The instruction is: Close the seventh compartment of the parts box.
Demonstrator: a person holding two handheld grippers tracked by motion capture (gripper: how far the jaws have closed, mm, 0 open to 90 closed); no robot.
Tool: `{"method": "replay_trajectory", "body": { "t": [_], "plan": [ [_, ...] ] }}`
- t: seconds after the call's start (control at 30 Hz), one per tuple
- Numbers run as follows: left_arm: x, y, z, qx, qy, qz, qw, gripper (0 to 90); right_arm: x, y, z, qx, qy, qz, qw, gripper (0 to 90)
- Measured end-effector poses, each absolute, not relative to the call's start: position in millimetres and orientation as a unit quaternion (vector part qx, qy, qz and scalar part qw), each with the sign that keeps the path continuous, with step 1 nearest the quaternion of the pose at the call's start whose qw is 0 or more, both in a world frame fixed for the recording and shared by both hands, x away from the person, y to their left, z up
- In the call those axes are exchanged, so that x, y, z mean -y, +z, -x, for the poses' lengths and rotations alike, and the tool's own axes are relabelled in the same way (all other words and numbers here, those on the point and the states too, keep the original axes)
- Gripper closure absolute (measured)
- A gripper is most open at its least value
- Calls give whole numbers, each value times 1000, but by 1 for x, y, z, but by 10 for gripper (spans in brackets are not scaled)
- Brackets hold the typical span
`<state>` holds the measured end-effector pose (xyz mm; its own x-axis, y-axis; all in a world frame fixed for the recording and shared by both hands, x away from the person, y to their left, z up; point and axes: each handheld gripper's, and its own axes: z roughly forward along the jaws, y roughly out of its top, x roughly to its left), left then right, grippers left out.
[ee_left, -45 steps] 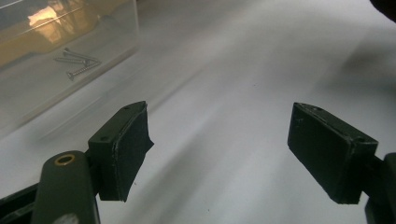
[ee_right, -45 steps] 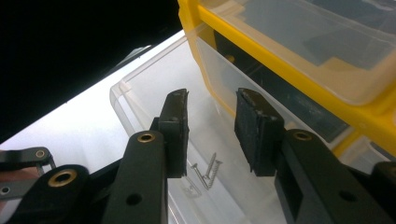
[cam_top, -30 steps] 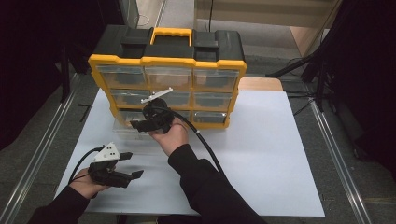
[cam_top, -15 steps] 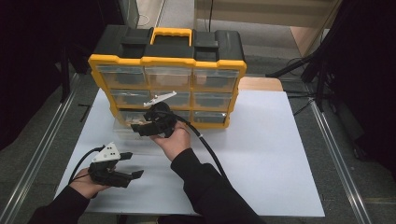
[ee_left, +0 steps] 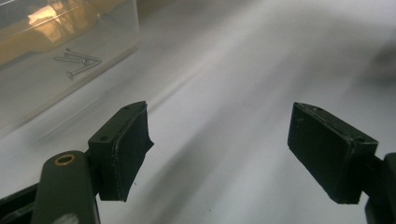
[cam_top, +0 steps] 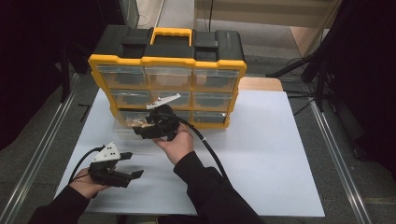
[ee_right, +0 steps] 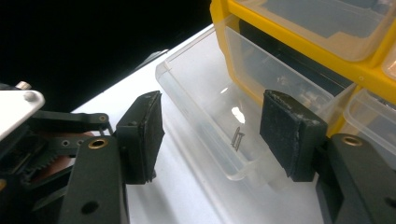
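White sheet (cam_top: pixel 280 154) covers tabletop, bare across 3 o'clock half. Wooden board (cam_top: pixel 261 84) peeks out at 1 o'clock, behind sheet's far edge. Metal rails (cam_top: pixel 341 154) run along both table sides. Dark cables (cam_top: pixel 299 100) lie at 2 o'clock. Black curtains (cam_top: pixel 369 70) flank scene.

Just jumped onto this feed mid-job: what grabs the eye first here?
The yellow-and-black organizer standing at the far edge of the white table. Its clear bottom-left drawer is pulled out, a few screws inside. The right claw hovers open at the drawer; the left claw waits open over the table.
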<state>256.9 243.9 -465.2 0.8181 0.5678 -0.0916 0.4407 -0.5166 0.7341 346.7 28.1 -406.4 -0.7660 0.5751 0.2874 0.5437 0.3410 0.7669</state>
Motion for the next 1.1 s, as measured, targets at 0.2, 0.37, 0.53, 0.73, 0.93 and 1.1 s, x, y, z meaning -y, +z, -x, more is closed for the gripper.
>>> {"method": "replay_trajectory", "body": {
  "t": [0.2, 0.37, 0.53, 0.73, 0.93, 1.1],
  "plan": [
    [-244, -465, -257, -290, 80, -867, 396, 207, -25, -403, -339, -819, 459, -343, 25, 424],
    [-244, -465, -257, -290, 81, -868, 396, 207, -24, -404, -333, -822, 456, -339, 32, 487],
    [-244, -465, -257, -291, 81, -867, 396, 207, -23, -407, -324, -824, 454, -337, 38, 579],
    [-244, -465, -257, -291, 81, -867, 397, 207, -23, -411, -316, -820, 458, -342, 42, 772],
    [-244, -465, -256, -290, 81, -867, 396, 207, -28, -416, -310, -819, 458, -342, 45, 900],
    [-244, -465, -257, -290, 81, -867, 397, 207, -34, -419, -306, -816, 461, -345, 56, 900]
  ]
}}
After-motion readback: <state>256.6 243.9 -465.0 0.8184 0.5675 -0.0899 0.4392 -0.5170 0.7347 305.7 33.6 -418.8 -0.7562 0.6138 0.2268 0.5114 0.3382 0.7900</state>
